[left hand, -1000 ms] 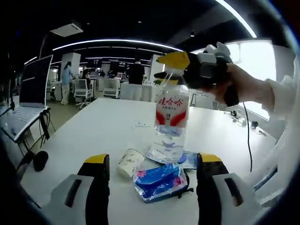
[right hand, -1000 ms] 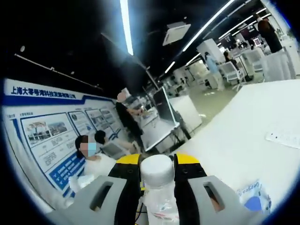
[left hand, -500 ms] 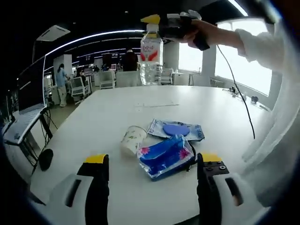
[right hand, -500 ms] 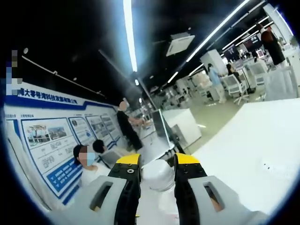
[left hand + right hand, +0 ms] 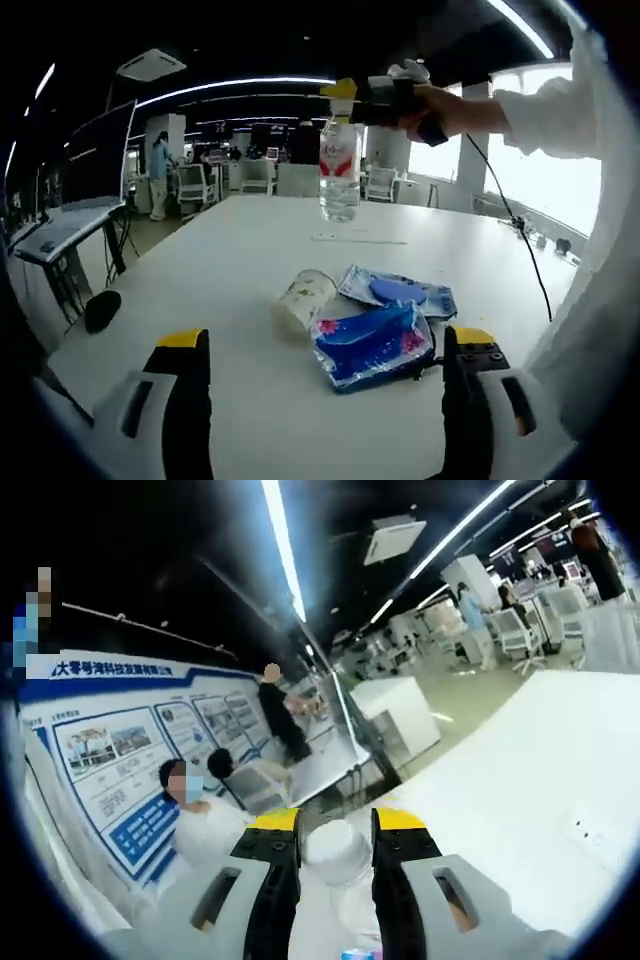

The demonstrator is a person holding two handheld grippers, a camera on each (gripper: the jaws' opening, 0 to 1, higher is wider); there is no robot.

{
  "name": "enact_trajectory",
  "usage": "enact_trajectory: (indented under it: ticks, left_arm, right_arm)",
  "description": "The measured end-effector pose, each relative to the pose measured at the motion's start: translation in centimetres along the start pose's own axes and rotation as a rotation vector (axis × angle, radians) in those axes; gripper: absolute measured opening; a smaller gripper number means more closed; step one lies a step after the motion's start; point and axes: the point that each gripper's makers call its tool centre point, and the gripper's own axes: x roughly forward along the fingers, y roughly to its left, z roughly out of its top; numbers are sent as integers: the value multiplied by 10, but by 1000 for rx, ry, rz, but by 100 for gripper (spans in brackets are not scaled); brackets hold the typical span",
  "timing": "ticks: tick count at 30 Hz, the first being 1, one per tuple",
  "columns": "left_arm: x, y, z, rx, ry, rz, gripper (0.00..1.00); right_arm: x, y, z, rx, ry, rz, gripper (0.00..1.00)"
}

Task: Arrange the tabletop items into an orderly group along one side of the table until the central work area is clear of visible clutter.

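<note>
Since a second ago the water bottle point(image 5: 340, 180) has been lifted from beside the clutter and is carried high over the far part of the white table point(image 5: 230, 290). It is pinched at the neck between the closed jaws of the right gripper point(image 5: 335, 845), its cap seen in the right gripper view. The left gripper point(image 5: 325, 350) is held wide open, gripping nothing, above the near edge. A paper cup point(image 5: 305, 297), a blue tissue pack point(image 5: 372, 343) and a blue pouch point(image 5: 398, 292) are left mid-table, so most tidying remains to be done
</note>
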Motion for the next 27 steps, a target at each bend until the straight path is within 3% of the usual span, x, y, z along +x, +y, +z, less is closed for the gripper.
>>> enact_trajectory:
  ticks: [5, 9, 12, 20, 27]
  left_arm:
    - [2, -7, -4, 21, 43, -24, 93]
    - [5, -19, -11, 24, 86, -76, 91]
    - [6, -27, -8, 51, 83, -99, 89]
    - [4, -19, -9, -1, 88, -53, 86]
    - [3, -16, -8, -47, 87, -24, 84]
  right_arm:
    - [19, -18, -24, -16, 61, 29, 24]
    - [30, -32, -32, -22, 80, 51, 24]
    - [38, -48, -33, -16, 78, 67, 24]
    - [53, -88, -36, 79, 26, 10, 24]
    - [62, -102, -39, 36, 10, -8, 24]
